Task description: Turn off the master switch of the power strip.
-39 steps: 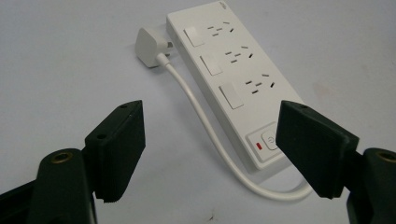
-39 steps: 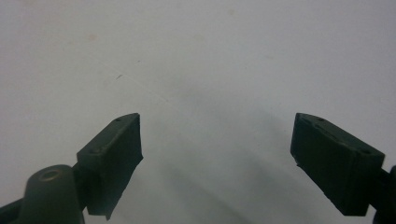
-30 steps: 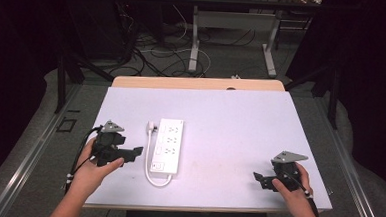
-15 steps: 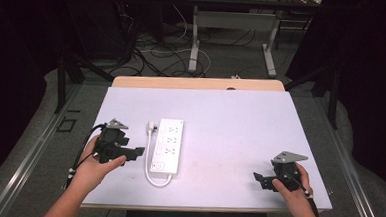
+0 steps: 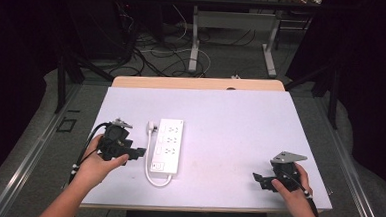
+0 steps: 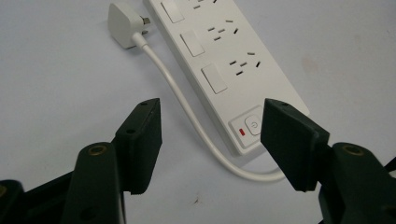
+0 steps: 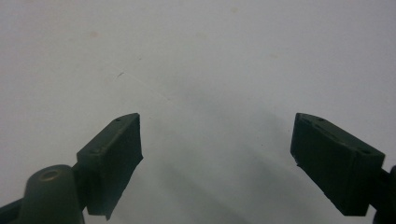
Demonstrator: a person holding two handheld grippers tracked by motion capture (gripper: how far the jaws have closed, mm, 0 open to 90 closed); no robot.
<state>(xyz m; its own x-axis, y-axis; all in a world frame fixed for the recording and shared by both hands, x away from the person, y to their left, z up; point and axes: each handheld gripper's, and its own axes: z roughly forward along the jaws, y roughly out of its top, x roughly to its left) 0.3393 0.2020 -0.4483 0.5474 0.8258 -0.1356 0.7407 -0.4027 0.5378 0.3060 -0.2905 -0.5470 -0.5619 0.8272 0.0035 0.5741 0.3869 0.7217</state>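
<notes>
The table [image 5: 240, 126], a pale sheet laid over a wooden top, stood in a dark room with cables and metal desk legs on the floor behind it. On its left half lay a white power strip [image 5: 168, 146], long side running away from the person, its switch end nearest. The white cord [image 6: 187, 107] left that near end, looped on the table and ran back along the strip's left side to the plug [image 6: 123, 23], which lay beside the far end.

The step in hand looked like an approach to the cord. The left gripper [image 6: 210, 135] hovered just beside the strip's near left corner. Its jaws had just been closing and stood partly apart, the cord and the switch corner showing between them farther off, nothing pinched. The next move probably called for lowering the jaws astride the cord alone, clear of the strip's edge, before squeezing.

The right gripper [image 7: 215, 158] rested well apart near the table's right front edge, jaws wide over bare surface, holding nothing.
</notes>
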